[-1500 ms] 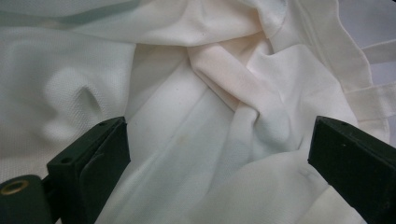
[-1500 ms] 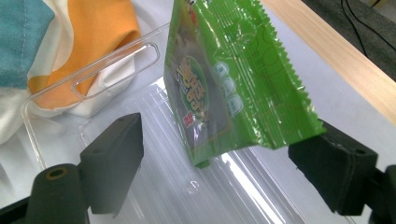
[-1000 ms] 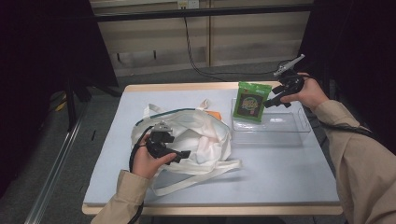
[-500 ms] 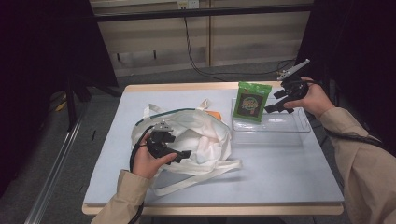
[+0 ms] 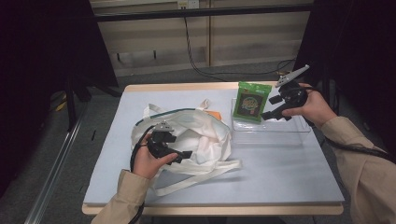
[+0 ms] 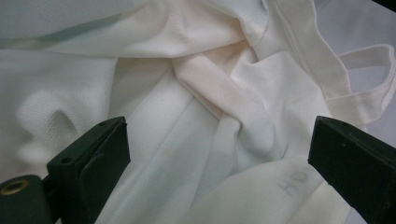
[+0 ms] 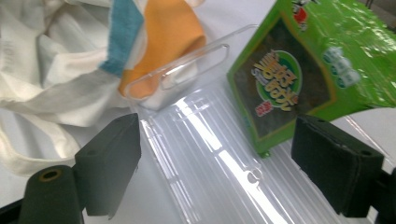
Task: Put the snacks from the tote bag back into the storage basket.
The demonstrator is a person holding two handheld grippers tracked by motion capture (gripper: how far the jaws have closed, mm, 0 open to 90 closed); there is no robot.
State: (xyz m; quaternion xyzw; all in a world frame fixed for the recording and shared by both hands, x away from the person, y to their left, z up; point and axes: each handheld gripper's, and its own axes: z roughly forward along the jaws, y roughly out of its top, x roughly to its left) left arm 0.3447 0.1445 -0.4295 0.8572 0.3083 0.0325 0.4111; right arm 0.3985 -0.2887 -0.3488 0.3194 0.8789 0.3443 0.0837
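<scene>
Table (image 5: 289, 172) holds the white tote bag (image 5: 196, 140) at left-centre and the clear plastic tray (image 5: 280, 133) at far right. The green snack packet (image 5: 251, 101) stands propped at the tray's far-left corner, leaning back.

Change over the last second: the right gripper (image 5: 273, 109) has dropped from above the tray's far-right end and swung toward the packet — now just right of it, jaws spread wide, gripping nothing. Its own camera shows the packet (image 7: 303, 70) ahead between the jaws, not yet touched.

Left gripper (image 5: 180, 156) hasn't moved — released, jaws wide over the crumpled bag (image 6: 210, 107).

Reads as lining up to grab the packet, likely bound for the bag.
</scene>
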